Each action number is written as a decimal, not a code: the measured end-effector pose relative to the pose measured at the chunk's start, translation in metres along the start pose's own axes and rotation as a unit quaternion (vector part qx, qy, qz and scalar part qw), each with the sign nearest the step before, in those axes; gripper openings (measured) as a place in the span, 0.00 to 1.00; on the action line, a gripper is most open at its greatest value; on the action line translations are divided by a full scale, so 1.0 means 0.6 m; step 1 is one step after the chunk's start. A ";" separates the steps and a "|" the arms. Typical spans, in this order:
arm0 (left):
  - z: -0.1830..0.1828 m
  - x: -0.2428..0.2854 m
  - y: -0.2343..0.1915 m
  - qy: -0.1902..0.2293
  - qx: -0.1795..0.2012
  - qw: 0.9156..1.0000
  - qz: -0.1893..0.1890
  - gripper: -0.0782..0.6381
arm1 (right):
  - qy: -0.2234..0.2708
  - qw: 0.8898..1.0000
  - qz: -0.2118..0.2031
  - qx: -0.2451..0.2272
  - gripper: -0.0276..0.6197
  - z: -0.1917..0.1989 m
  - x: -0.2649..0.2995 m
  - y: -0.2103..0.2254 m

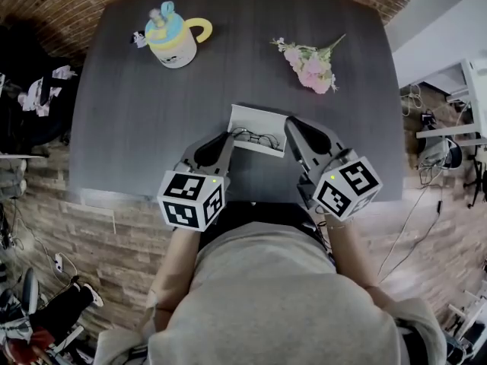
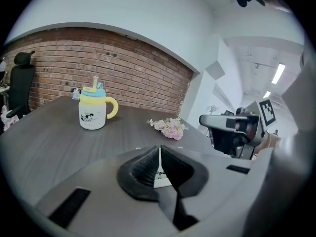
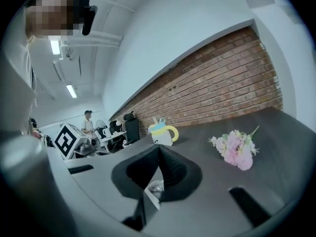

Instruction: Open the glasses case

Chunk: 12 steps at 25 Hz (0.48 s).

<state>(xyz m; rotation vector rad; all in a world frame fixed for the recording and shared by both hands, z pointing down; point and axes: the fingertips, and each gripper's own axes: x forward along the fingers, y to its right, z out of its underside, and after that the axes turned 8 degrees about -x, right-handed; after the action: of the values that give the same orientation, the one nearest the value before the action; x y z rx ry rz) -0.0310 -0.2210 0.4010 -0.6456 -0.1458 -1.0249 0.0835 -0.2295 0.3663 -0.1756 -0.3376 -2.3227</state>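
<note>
A white glasses case [image 1: 257,120] lies open on the dark table [image 1: 137,128], near its front edge, with dark-framed glasses [image 1: 259,138] inside. My left gripper [image 1: 230,137] hovers at the case's left end and my right gripper [image 1: 289,125] at its right end. Both sit a little above the case. In the left gripper view the black pads of the left gripper [image 2: 159,149] meet with nothing between them, and a strip of the case [image 2: 162,179] shows below them. The right gripper [image 3: 159,148] is likewise shut and empty, with the case [image 3: 154,187] underneath.
A yellow and blue lidded mug [image 1: 173,40] stands at the table's far left. A bunch of pink flowers [image 1: 310,65] lies at the far right. A brick wall runs behind the table, and a person [image 3: 88,121] stands far off among desks.
</note>
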 end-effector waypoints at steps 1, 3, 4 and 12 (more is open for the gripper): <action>0.001 -0.001 0.003 -0.002 0.004 1.000 0.002 0.15 | -0.008 1.000 -0.002 -0.012 0.05 0.004 0.000 -0.007; 0.005 -0.002 0.006 -0.007 0.011 1.000 0.004 0.15 | -0.029 0.999 -0.006 -0.044 0.05 0.017 0.001 -0.023; 0.008 -0.003 0.007 -0.010 0.014 1.000 0.004 0.15 | -0.040 0.998 -0.010 -0.055 0.05 0.025 0.003 -0.032; 0.041 -0.004 0.016 -0.037 0.007 0.999 0.014 0.15 | -0.083 0.995 -0.021 -0.047 0.05 0.065 0.002 -0.061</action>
<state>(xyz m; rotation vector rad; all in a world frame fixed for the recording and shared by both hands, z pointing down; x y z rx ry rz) -0.0199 -0.2018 0.4156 -0.6709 -0.2088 -0.9726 0.0572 -0.1941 0.3967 -0.4119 -0.3175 -2.3733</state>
